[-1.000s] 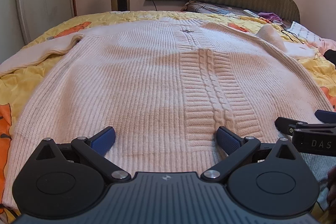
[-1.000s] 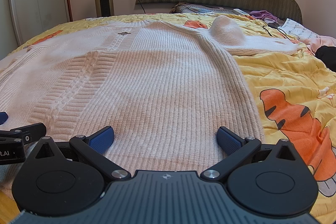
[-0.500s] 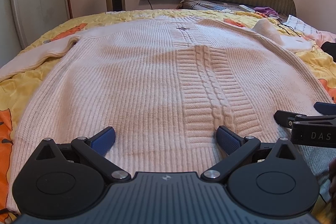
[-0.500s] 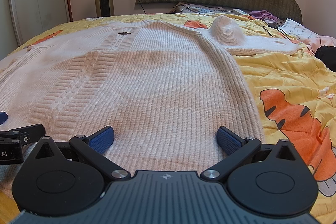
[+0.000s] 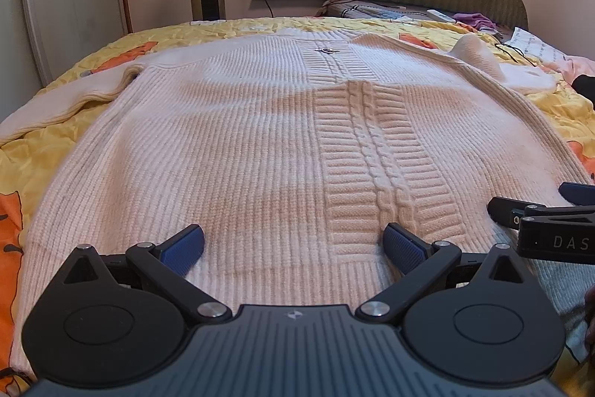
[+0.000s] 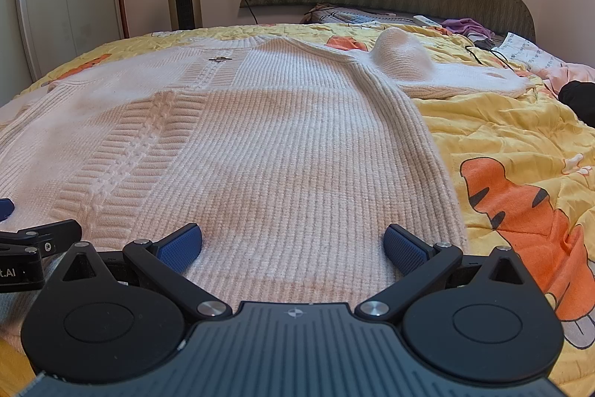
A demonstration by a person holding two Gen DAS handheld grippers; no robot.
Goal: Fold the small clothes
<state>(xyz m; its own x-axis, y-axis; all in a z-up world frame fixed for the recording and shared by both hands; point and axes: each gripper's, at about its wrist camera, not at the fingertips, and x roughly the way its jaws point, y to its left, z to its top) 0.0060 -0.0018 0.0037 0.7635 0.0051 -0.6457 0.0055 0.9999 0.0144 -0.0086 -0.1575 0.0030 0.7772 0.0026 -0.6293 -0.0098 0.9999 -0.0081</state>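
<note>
Over the sweater (image 5: 260,144) hem, both tongs (image 5: 293,244) (image 6: 293,243) hover spread.

A cream cable-knit sweater (image 5: 260,144) lies spread flat on a bed with a yellow cartoon-print quilt (image 5: 33,144), the left tool (image 5: 293,242) wide open over its ribbed hem and the right tool (image 5: 550,211) poking in alongside.

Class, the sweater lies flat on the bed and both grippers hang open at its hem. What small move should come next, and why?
Probably lower both and close on the hem. The left gripper and right gripper are open, holding nothing, and the sweater lies spread flat and unfolded on the yellow bedspread.
</note>
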